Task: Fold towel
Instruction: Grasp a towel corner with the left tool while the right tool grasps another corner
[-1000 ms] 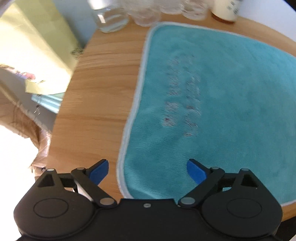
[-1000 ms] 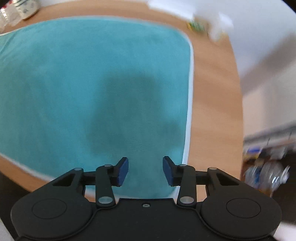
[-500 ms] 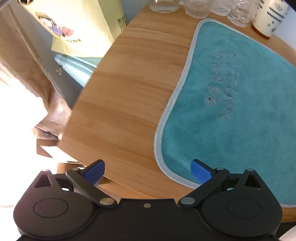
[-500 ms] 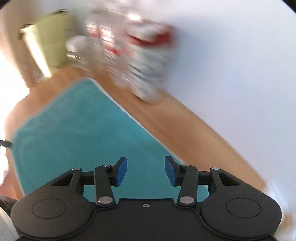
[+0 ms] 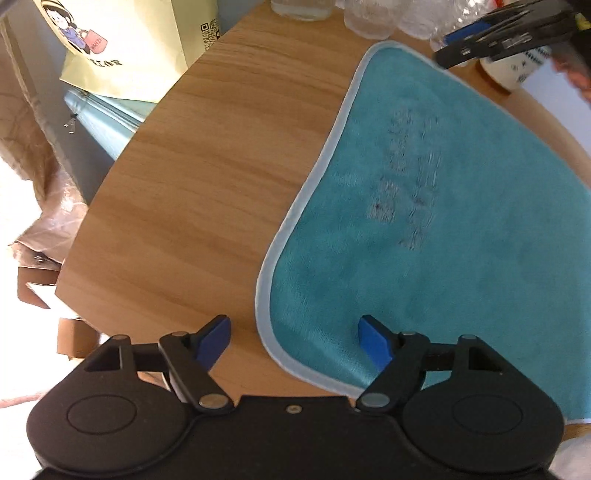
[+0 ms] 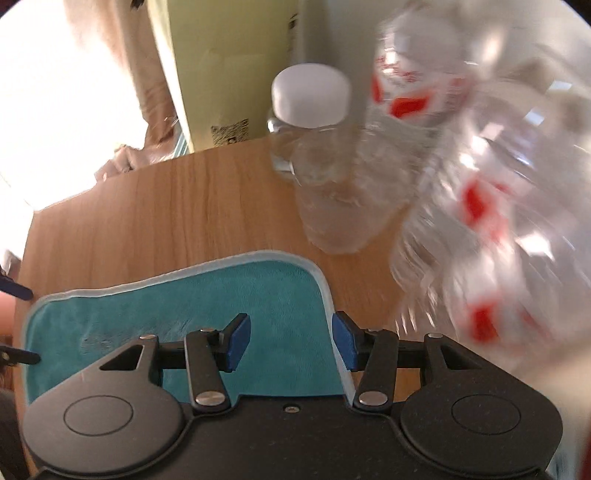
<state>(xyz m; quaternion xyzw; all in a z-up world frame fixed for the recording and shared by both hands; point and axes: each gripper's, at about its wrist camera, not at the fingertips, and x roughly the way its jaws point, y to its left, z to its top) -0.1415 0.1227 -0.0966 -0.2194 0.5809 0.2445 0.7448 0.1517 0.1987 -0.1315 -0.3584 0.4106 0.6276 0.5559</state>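
Cardboard and a pale yellow paper bag stand beyond the left edge of the wooden table in the left wrist view. Further right, the left gripper hangs with its 2 blue fingers spread wide, astride the near left corner of the teal towel, which lies flat and unfolded on the table, its pale border curving between the pads. Nothing is held. Clear bottles line the far edge, and the right gripper shows at the upper right above the towel's far edge.

In the right wrist view, the towel's far left corner sits between the fingers of the right gripper, which are moderately parted and empty; the right pad lies just past the border. A white-capped bottle and blurred red-labelled bottles stand close on the right.
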